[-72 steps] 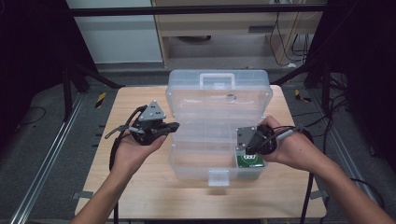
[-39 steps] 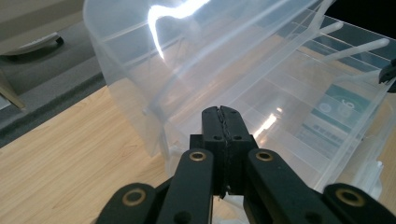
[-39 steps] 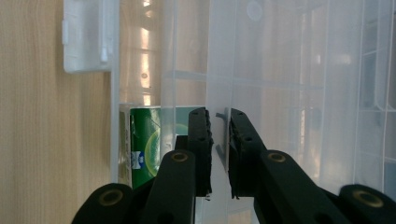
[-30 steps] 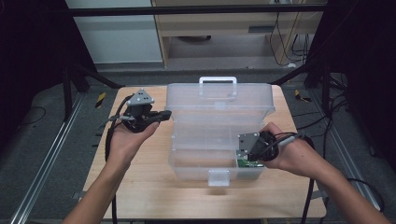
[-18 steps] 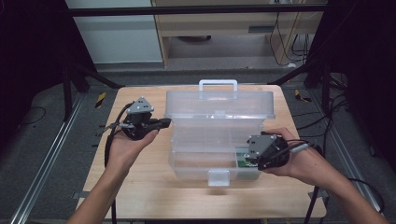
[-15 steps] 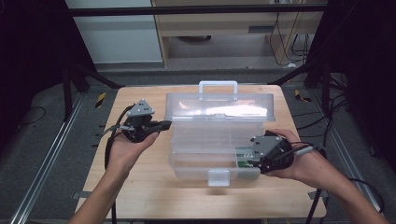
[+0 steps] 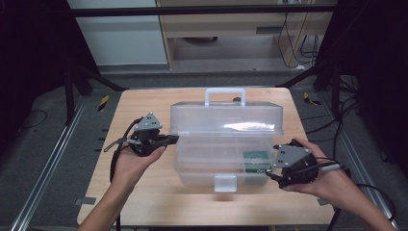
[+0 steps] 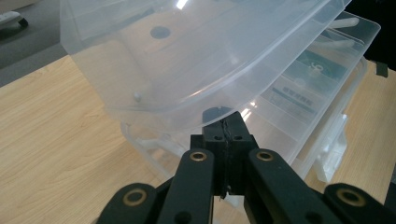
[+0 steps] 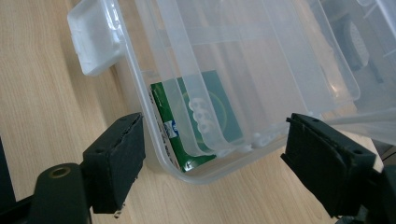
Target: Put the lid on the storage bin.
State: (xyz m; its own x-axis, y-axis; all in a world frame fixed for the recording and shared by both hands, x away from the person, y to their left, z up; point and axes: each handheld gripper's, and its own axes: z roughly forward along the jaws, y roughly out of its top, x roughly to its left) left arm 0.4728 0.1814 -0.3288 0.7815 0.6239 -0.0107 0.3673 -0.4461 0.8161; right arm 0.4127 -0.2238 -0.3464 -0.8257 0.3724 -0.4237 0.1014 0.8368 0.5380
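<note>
Box: a clear plastic toolbox (image 7: 226,144) is sitting mid-table (image 7: 144,202), its hinged lid (image 7: 226,118) with a carry handle (image 7: 224,95) standing partly raised above the base.
Latch: a white clasp (image 7: 225,183) is hanging at the front edge nearest me.
Contents: a green printed card (image 9: 205,121) is lying inside, in the base's front right corner.
Left gripper (image 7: 166,140): I am holding it against the box's left end; its jaws are pressed fully together, gripping nothing I can make out.
Right gripper (image 9: 215,163): I am keeping its jaws spread wide on either side of the box's right front corner, grasping nothing.
Left gripper view: the closed tips are sitting just beneath the lid's curved rim.
Right gripper view: the card's print is showing through the wall.
</note>
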